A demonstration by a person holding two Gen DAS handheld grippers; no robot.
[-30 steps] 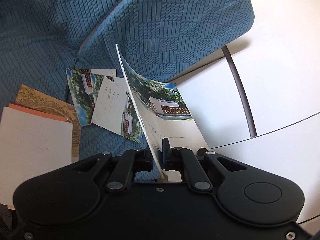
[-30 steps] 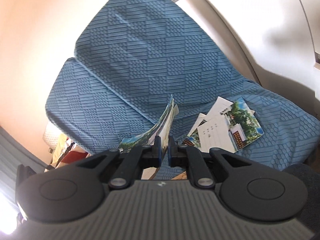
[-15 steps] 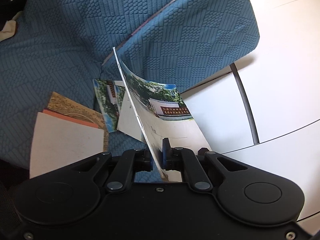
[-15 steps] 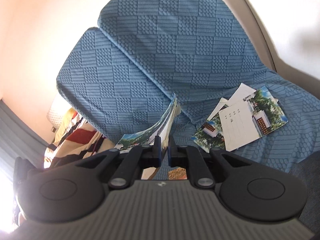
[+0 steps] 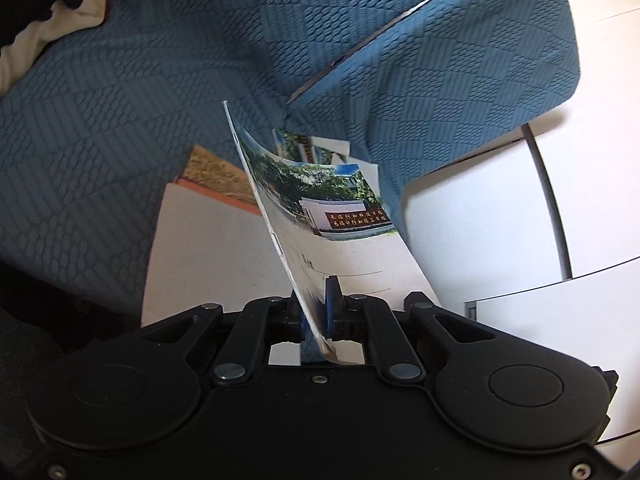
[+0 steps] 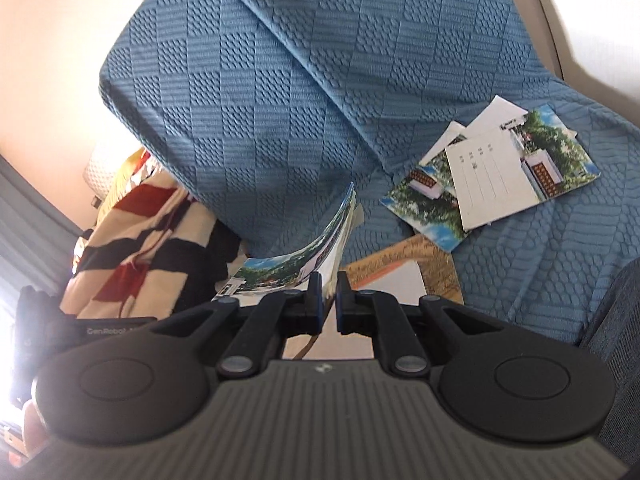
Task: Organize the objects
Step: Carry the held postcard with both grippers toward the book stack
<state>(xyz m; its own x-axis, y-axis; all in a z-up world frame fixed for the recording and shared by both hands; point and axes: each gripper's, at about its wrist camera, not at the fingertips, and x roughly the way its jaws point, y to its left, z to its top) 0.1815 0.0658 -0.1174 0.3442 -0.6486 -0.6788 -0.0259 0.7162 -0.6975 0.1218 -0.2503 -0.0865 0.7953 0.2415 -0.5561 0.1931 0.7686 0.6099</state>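
Observation:
My left gripper (image 5: 316, 300) is shut on a bent photo postcard (image 5: 328, 200) showing trees and a white wall; its edge stands up in front of the camera. Under it a white sheet (image 5: 216, 248) lies on a brown and orange stack on the sofa seat. My right gripper (image 6: 329, 292) is shut on a thin bundle of postcards (image 6: 316, 248) that curves down to the left, toward the other gripper's black body (image 6: 100, 328). Several loose postcards (image 6: 492, 176) lie scattered on the seat to the right. The brown stack (image 6: 424, 256) sits just beyond my right fingertips.
A blue quilted cover (image 6: 280, 80) drapes the sofa seat and back cushions. A white cabinet front (image 5: 480, 220) with a dark seam stands to the right in the left wrist view. A red, black and cream striped blanket (image 6: 152, 232) lies at the left.
Both grippers sank and moved toward the white sheet and brown stack, which now fill more of each view. The scattered postcards slid off to the side. Both grips stayed shut on the postcards.

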